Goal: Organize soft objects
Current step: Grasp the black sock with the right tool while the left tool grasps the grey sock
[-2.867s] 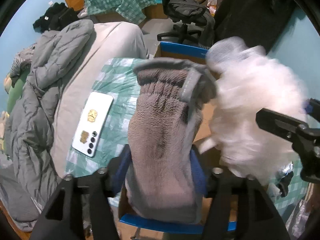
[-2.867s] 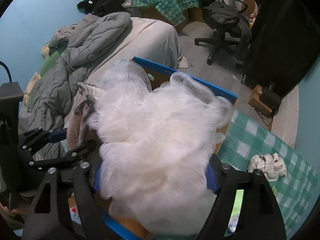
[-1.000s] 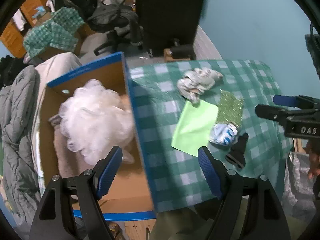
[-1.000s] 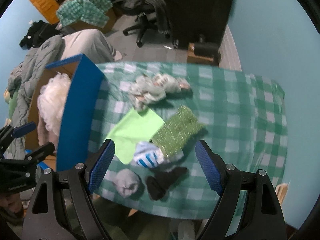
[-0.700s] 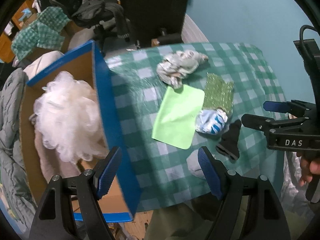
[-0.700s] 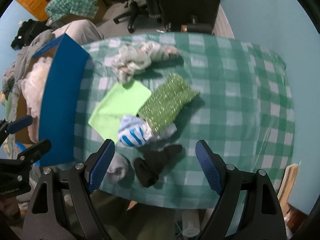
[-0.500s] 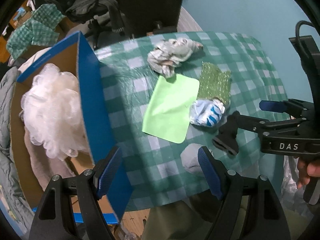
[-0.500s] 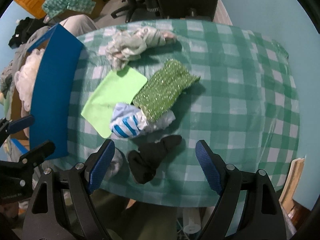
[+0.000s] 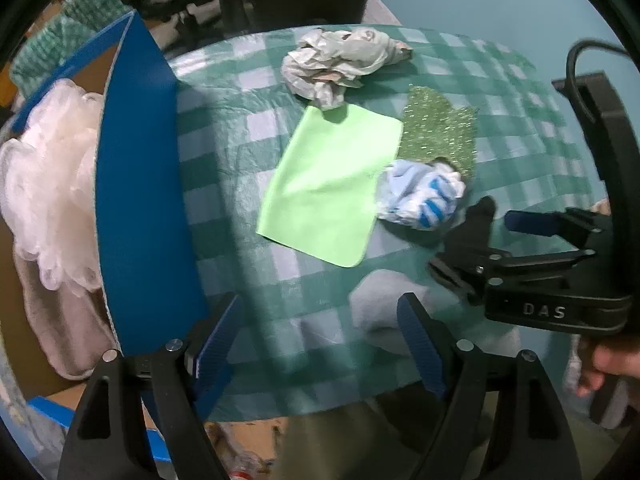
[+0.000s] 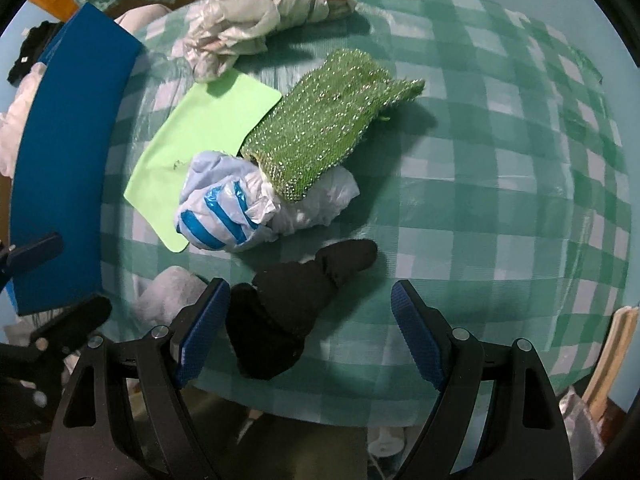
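A black sock (image 10: 298, 306) lay crumpled near the front edge of the bench (image 10: 500, 208), which was covered with a green checked cloth. The right tongs (image 10: 310, 330) hung over it with the jaws wide and nothing between them; the sock sat close to the left blue pad. Just beside the sock, toward the left, a grey soft bundle (image 9: 384, 304) rested on the cloth; it was blurred, so it was perhaps another sock. The left tongs (image 9: 320, 338) were wide too, and empty, with the grey bundle near their right pad.

Behind the black sock was a crumpled bag with blue stripes (image 10: 224, 212). A green glittery scouring cloth (image 10: 328, 116) lay partly on top of this bag. A plain light green cloth (image 10: 200, 128) lay flat to the left, and its edge touched the striped bag. Further back a pale crumpled plastic bag (image 10: 256, 20) sat near the far side of the bench.

At the left edge of the bench stood a cardboard box with blue walls (image 9: 136, 184). Inside it was a white mesh bath pouf (image 9: 52, 184), and under it a pinkish fleece piece (image 9: 60, 320).
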The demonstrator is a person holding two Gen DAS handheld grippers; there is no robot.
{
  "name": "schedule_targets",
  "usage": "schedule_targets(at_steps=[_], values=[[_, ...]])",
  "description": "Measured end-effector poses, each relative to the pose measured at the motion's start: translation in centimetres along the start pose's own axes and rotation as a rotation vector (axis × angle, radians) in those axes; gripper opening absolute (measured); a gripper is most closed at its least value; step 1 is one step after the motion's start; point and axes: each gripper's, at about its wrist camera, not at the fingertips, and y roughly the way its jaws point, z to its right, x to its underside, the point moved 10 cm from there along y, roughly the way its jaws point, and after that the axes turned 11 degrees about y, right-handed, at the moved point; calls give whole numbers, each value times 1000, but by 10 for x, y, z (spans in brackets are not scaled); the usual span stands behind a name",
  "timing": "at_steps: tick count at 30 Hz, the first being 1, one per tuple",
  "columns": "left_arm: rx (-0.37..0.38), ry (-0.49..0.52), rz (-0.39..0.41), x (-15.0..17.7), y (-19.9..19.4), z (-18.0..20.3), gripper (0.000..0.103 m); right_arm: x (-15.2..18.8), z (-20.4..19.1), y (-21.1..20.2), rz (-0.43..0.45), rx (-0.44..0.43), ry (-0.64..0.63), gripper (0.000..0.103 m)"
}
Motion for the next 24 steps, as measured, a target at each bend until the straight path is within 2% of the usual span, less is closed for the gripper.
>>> schedule_targets(at_steps=[3,5,10,17,24], values=[[9,19,-2,1,1,5,84,0,-1,5,4,12,-18,81],[8,20,-2,2,1,6,84,0,-2,8,2,10,-32,61],[23,13,-7,2,3,11,84,3,-1,15,-7,11,-66,36],[93,-16,-23,1,13,25,85,11,23,9,8,26,-93,36],[104,-23,-72,3,36,38,85,12,51,5,14,21,-72,36]])
